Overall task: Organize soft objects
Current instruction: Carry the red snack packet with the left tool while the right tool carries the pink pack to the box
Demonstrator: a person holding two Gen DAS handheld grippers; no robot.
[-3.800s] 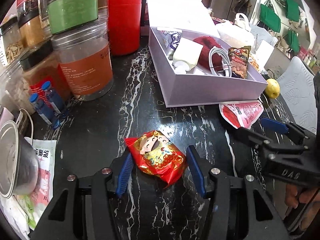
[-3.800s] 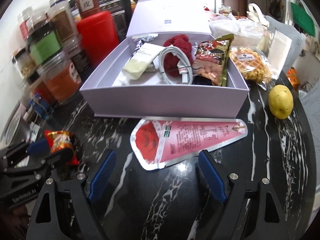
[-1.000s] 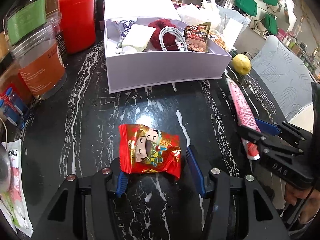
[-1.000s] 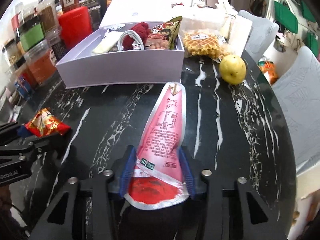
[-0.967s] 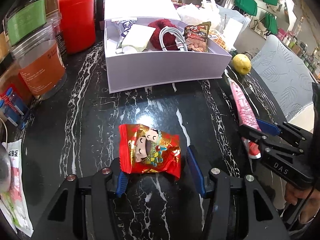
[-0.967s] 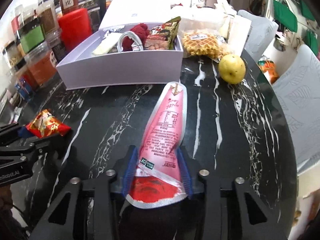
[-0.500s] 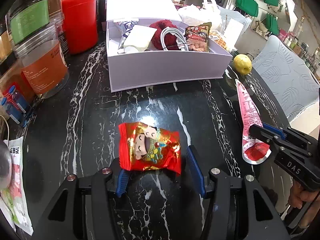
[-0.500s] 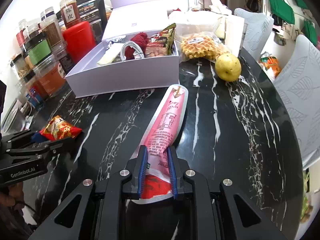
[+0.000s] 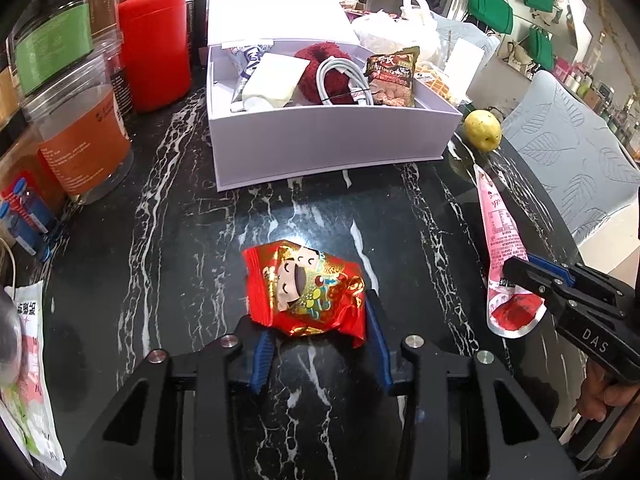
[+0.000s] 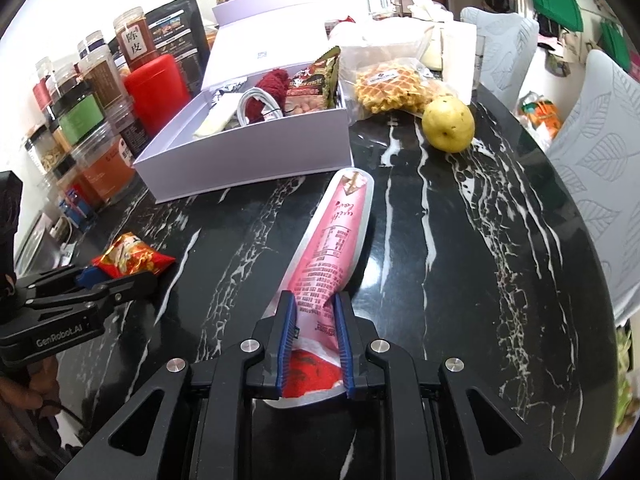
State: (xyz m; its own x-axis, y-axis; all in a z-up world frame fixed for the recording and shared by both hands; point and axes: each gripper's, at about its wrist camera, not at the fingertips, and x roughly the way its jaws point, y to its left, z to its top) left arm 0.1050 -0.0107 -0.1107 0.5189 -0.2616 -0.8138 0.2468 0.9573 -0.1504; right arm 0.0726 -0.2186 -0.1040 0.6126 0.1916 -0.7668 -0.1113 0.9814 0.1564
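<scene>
A red snack packet (image 9: 304, 288) with a cartoon figure lies on the black marble table (image 9: 192, 280). It sits between the blue pads of my left gripper (image 9: 316, 316), whose jaws are closing and squeeze it from both sides. My right gripper (image 10: 314, 304) is shut on the wide red end of a long pink pouch (image 10: 336, 240), whose narrow tip points at the box. From the left wrist view the pink pouch (image 9: 498, 224) and right gripper (image 9: 520, 266) show at the right. The open lavender box (image 10: 248, 160) behind holds red yarn, a white cable and snack bags.
Jars and a red canister (image 9: 154, 44) line the table's left side. A yellow pear (image 10: 448, 124) and a bag of waffles (image 10: 392, 88) lie right of the box. Pale chairs (image 10: 592, 152) stand past the table's curved right edge. A sachet (image 9: 28, 360) lies at the near left.
My left jaws have come in on the red packet, which is now crumpled. My right jaws shut on the pink pouch, and its wide end has come up off the table.
</scene>
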